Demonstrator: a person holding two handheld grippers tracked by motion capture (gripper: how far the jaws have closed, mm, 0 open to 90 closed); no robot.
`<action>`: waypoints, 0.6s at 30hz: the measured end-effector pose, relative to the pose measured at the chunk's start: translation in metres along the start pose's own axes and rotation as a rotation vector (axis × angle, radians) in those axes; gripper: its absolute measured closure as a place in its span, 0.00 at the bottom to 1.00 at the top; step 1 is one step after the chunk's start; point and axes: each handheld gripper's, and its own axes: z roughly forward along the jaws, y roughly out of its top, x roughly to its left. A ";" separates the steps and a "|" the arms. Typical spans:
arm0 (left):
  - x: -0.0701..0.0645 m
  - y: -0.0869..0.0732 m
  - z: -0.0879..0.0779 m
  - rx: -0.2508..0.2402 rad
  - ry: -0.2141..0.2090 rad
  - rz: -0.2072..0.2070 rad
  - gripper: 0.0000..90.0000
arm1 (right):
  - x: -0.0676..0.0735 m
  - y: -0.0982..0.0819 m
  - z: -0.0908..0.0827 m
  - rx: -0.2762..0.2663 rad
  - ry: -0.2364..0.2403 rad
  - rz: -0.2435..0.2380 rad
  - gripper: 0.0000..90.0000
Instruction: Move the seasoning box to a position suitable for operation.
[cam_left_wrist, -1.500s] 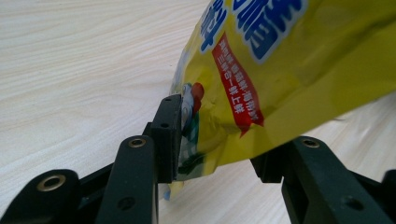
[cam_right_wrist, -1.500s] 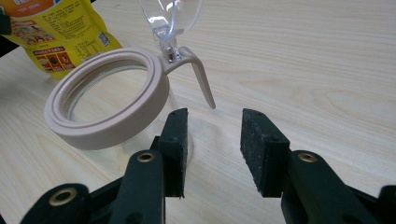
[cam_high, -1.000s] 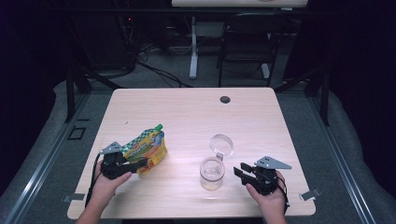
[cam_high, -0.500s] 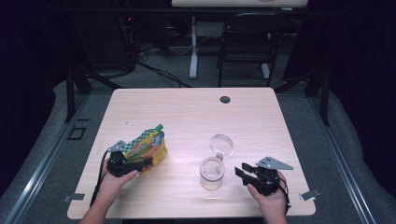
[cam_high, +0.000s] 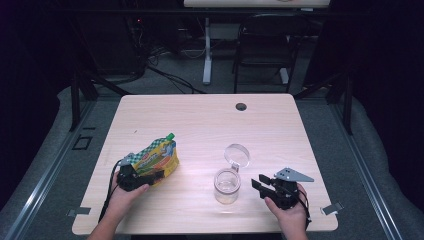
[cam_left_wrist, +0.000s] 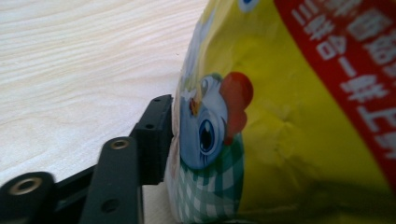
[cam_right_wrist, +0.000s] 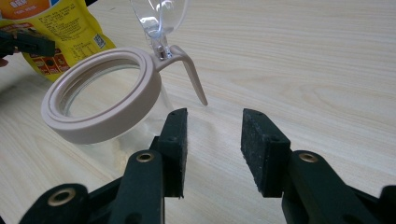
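Note:
A yellow snack pouch (cam_high: 159, 157) with a green cap (cam_high: 170, 135) stands tilted on the table's left side. My left gripper (cam_high: 148, 176) has it between its jaws. They have just been closing, and one pad (cam_left_wrist: 161, 126) presses the pouch's printed face (cam_left_wrist: 280, 116). The other jaw is hidden behind the pouch. A clear glass jar (cam_high: 227, 186) with a beige rim (cam_right_wrist: 100, 93) stands at centre right, its hinged clear lid (cam_high: 237, 155) flipped open. My right gripper (cam_right_wrist: 215, 140) rests on the table just right of the jar, open and empty.
The light wooden table (cam_high: 210, 125) has a dark cable hole (cam_high: 241, 106) near its far edge. Beyond the table, desk legs and a chair stand on the dark floor. The right gripper view also catches the pouch (cam_right_wrist: 60, 28) and the left gripper (cam_right_wrist: 23, 39) past the jar.
The left hand has shifted slightly to the right at the pouch. The right hand and the jar have stayed in place.

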 end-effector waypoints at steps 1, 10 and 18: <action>0.000 0.000 0.000 -0.002 -0.001 0.006 0.58 | 0.000 0.000 0.000 0.001 0.000 0.000 0.68; 0.002 -0.003 0.003 0.003 -0.007 0.012 0.59 | 0.001 0.000 0.001 0.001 0.004 0.000 0.68; 0.003 -0.006 0.005 -0.032 -0.007 0.001 0.58 | 0.001 -0.001 0.003 0.006 0.005 -0.004 0.68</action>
